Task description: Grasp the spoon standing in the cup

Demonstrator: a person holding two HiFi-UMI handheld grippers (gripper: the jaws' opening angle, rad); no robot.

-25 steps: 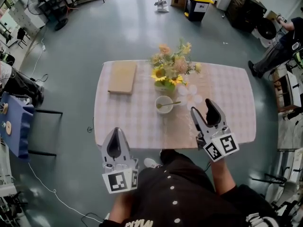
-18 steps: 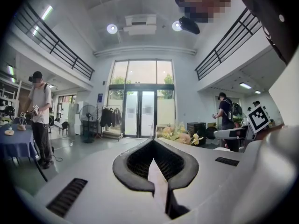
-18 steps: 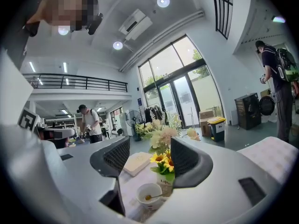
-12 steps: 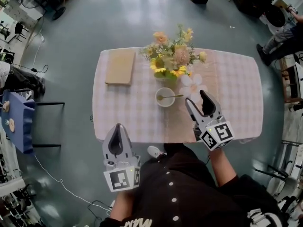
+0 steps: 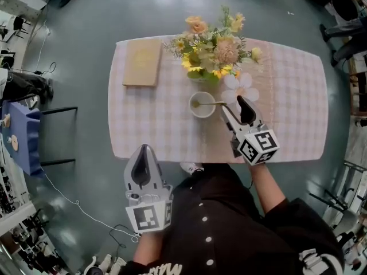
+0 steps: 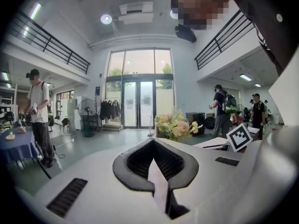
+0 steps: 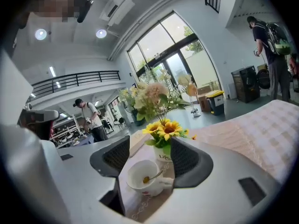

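A white cup [image 5: 202,104] stands on the pink checked table [image 5: 160,125] just in front of the flower vase. A gold spoon [image 5: 211,102] leans in it, handle pointing right. My right gripper [image 5: 235,109] is open, its tips just right of the cup near the spoon handle. In the right gripper view the cup [image 7: 144,177] and spoon [image 7: 153,176] sit between the open jaws of the right gripper [image 7: 148,158]. My left gripper [image 5: 143,164] hangs below the table's near edge; in the left gripper view the left gripper [image 6: 156,164] looks nearly closed and empty.
A vase of sunflowers and mixed flowers [image 5: 212,53] stands behind the cup. A tan board [image 5: 141,62] lies at the table's far left. A blue table [image 5: 16,143] stands at the left. People stand around the hall [image 6: 38,111].
My right gripper has moved forward and left toward the cup, now beside the spoon handle. The left gripper has stayed low off the table.
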